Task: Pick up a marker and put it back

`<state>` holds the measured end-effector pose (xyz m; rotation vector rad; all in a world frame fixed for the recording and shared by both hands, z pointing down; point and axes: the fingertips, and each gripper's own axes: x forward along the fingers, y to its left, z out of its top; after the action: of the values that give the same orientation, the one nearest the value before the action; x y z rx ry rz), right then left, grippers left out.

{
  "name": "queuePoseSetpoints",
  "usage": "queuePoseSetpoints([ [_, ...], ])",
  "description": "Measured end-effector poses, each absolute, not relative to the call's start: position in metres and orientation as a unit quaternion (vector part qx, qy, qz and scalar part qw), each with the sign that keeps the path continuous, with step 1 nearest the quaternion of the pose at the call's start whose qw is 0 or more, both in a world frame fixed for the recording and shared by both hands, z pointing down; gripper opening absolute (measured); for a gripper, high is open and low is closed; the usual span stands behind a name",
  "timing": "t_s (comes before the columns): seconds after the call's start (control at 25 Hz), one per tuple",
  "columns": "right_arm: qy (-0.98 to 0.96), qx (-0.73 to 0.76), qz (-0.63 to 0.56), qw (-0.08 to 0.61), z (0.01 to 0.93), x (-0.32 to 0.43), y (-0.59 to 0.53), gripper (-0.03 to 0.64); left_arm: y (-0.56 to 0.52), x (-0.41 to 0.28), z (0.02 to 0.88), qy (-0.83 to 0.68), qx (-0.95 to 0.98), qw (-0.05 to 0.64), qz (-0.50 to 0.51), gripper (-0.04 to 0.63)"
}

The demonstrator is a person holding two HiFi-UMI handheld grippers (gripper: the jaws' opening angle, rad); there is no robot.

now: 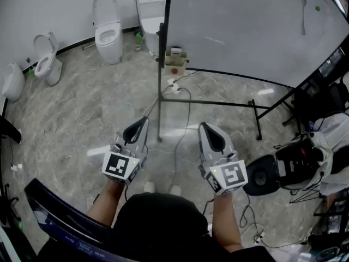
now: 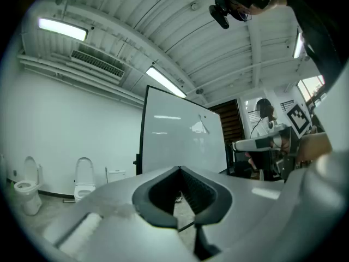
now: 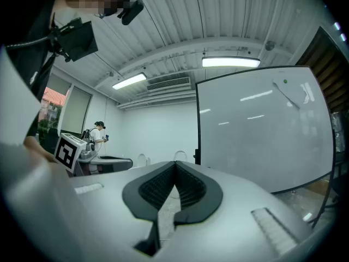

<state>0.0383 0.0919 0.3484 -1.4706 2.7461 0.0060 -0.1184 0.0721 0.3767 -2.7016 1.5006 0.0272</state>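
Observation:
I make out no marker for certain. A small tan box [image 1: 175,59] with something red in it hangs on the post of the whiteboard [image 1: 245,26]. High on the board are a green dot [image 1: 317,8] and a thin pale stick [image 1: 304,15]. My left gripper [image 1: 143,120] and right gripper [image 1: 204,125] are held side by side above the floor, pointing toward the board's stand, well short of it. Both are shut with nothing between the pads, as the left gripper [image 2: 179,169] and right gripper [image 3: 175,162] show close up. The whiteboard [image 2: 182,135] [image 3: 262,130] stands ahead.
The board's black stand [image 1: 212,102] and loose cables [image 1: 182,102] cross the marble floor ahead. Toilets [image 1: 107,29] [image 1: 47,59] [image 1: 150,15] line the far wall. A black chair and gear [image 1: 297,162] crowd the right. Another person [image 3: 99,132] stands far off.

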Motion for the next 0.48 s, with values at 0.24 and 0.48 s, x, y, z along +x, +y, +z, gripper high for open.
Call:
queuePoseSetpoints([
  [0.24, 0.881, -0.473, 0.0, 0.013, 0.344, 0.045, 0.079, 0.008, 0.059, -0.112, 0.372, 0.482, -0.876, 0.028, 0.006, 0.003],
  [0.48, 0.887, -0.462, -0.009, 0.015, 0.344, 0.05, 0.076, 0.008, 0.057, -0.103, 0.368, 0.485, -0.874, 0.026, 0.011, 0.003],
])
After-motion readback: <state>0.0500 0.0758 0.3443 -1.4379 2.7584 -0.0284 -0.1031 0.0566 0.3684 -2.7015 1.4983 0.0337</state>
